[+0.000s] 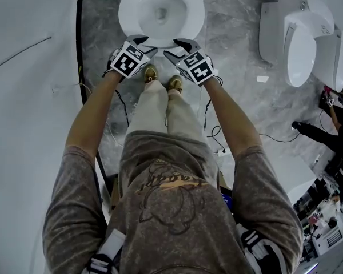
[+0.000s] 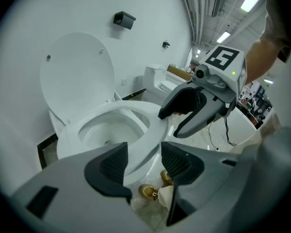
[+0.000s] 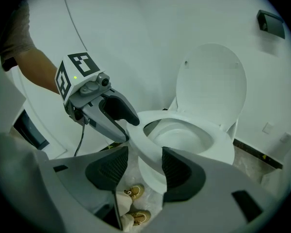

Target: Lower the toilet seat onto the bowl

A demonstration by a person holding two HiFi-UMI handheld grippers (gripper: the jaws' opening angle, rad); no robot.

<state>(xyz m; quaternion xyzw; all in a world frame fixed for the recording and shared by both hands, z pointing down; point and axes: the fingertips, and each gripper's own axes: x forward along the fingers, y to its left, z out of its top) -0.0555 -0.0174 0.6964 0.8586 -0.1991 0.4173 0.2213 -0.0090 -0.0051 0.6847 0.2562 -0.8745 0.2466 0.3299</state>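
The white toilet seat point(image 1: 127, 17) lies flat on the bowl point(image 3: 153, 176), and the lid point(image 2: 77, 76) stands upright against the wall. Both grippers are at the seat's front rim. My left gripper point(image 1: 142, 39) is at the rim's left front, jaws open, with the seat's edge point(image 2: 150, 125) running between its pads without clear contact. My right gripper point(image 1: 182, 43) is at the right front, also open: one jaw is over the rim and one is beside it. The seat's rim point(image 3: 148, 147) runs through its gap. Each gripper shows in the other's view: the right gripper point(image 2: 169, 124), the left gripper point(image 3: 127, 129).
My shoes point(image 1: 161, 80) stand just before the bowl on the grey marble floor. A white wall point(image 1: 28, 96) runs close along the left. Two more white toilets point(image 1: 300, 44) stand at the right, and black cables point(image 1: 214, 133) lie on the floor. A person's legs point(image 1: 326, 136) are at the right edge.
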